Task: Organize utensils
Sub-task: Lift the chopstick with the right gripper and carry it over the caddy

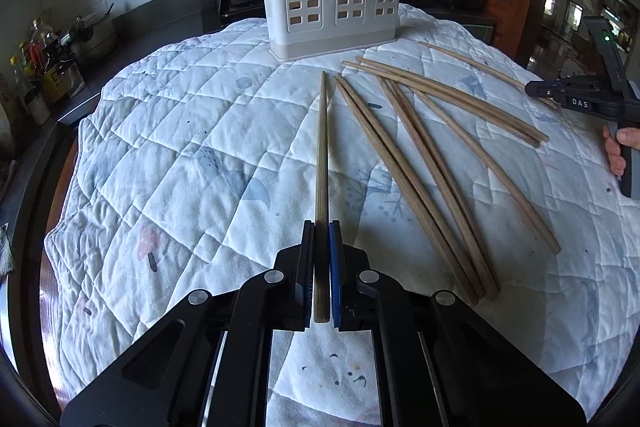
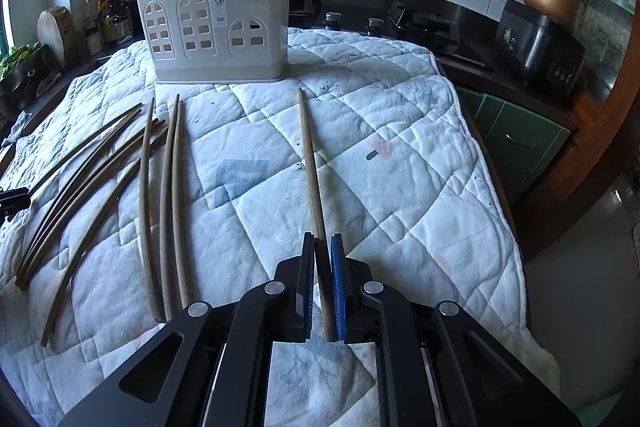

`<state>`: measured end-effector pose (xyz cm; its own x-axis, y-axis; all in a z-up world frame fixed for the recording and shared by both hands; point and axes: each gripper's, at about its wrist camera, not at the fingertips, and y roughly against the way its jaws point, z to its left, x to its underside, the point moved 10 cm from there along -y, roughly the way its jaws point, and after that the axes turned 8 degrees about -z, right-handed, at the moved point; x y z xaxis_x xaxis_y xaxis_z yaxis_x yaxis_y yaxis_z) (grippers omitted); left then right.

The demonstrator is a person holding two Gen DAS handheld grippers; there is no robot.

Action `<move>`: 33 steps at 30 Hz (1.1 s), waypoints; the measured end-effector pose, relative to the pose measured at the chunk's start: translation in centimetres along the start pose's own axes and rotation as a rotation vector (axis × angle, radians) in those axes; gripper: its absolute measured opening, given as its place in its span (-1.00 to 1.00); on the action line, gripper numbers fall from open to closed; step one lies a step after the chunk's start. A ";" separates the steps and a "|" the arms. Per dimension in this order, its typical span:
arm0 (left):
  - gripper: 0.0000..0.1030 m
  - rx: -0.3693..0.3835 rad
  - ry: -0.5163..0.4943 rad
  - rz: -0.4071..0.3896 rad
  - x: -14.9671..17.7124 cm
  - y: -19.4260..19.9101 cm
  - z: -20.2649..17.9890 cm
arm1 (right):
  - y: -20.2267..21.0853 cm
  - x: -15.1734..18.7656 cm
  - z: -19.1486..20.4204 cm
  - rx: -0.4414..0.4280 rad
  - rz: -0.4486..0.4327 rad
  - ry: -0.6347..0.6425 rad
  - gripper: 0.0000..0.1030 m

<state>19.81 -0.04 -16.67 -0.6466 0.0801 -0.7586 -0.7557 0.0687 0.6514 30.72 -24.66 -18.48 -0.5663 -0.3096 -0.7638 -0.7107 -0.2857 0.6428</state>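
So both claws are clamped down on one chopstick each. In the left wrist view the left gripper (image 1: 321,227) is closed tight on a pale chopstick (image 1: 322,147), which is held by its thick end and pointed toward the white utensil holder (image 1: 330,3). In the right wrist view the right gripper (image 2: 322,239) is pinched on another chopstick (image 2: 310,163), gripped the same way with the thin tip aimed near the holder's right end.

The holder is stood upright at the far edge of the quilted cloth (image 1: 180,147), with arched window cutouts on its front. The rest of the wooden chopsticks (image 1: 424,163) are left loose in a fanned bunch in the middle of the cloth, between the two grippers. A person's fingers (image 1: 614,151) can be seen at the right edge, wrapped on the right gripper's handle.
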 end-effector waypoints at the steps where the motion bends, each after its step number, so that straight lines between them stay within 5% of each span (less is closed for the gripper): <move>1: -0.89 0.002 -0.001 -0.010 -0.3 0.4 -0.1 | 0.5 -0.3 0.2 0.002 -0.012 0.000 -0.85; 16: -0.89 0.075 0.114 -0.170 -4.8 5.4 0.0 | 9.5 -7.9 3.2 -0.024 -0.226 -0.014 -0.87; 33: -0.89 0.124 0.123 -0.285 -14.7 7.6 0.8 | 11.5 -20.3 4.8 -0.114 -0.263 -0.016 -0.87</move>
<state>23.69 0.06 -0.58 -0.4246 -0.0798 -0.9019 -0.8944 0.1918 0.4041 32.05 -17.26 4.17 -0.3763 -0.1970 -0.9053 -0.7831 -0.4546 0.4244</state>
